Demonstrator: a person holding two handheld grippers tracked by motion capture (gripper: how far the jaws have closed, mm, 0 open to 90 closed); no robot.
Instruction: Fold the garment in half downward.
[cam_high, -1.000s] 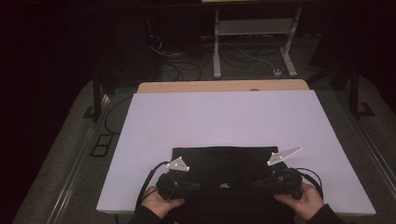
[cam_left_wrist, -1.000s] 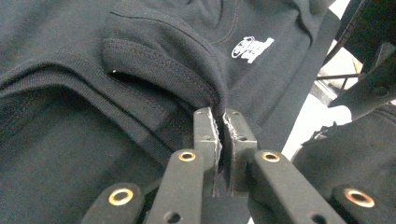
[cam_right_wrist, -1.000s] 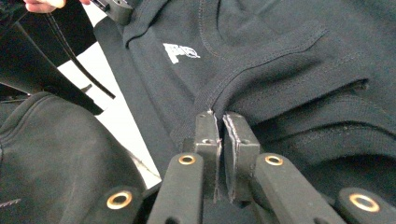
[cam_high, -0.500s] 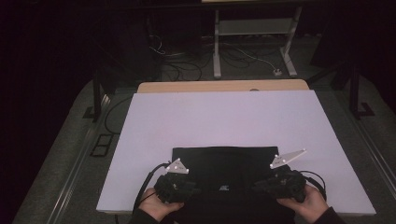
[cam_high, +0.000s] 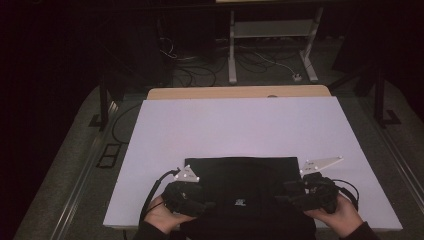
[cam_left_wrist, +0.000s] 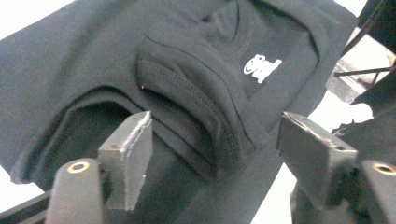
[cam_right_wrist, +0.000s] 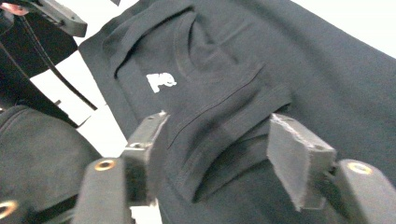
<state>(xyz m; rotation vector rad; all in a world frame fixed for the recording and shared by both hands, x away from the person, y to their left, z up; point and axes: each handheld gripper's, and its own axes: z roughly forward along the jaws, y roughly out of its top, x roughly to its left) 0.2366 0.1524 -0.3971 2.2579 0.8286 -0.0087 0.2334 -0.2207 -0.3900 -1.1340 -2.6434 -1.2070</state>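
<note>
The left gripper (cam_high: 192, 192) sits at the near left edge of the folded black T-shirt (cam_high: 240, 180) on the white table (cam_high: 240, 125) — jaws spread around a folded sleeve. The right gripper (cam_high: 300, 192) sits at the shirt's near right edge, jaws likewise apart.

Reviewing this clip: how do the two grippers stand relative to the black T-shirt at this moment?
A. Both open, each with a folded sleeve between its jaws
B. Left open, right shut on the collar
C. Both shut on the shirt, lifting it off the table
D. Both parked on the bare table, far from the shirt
A: the left gripper and the right gripper each show spread jaws flanking a folded sleeve of the black T-shirt lying on the table.
</note>
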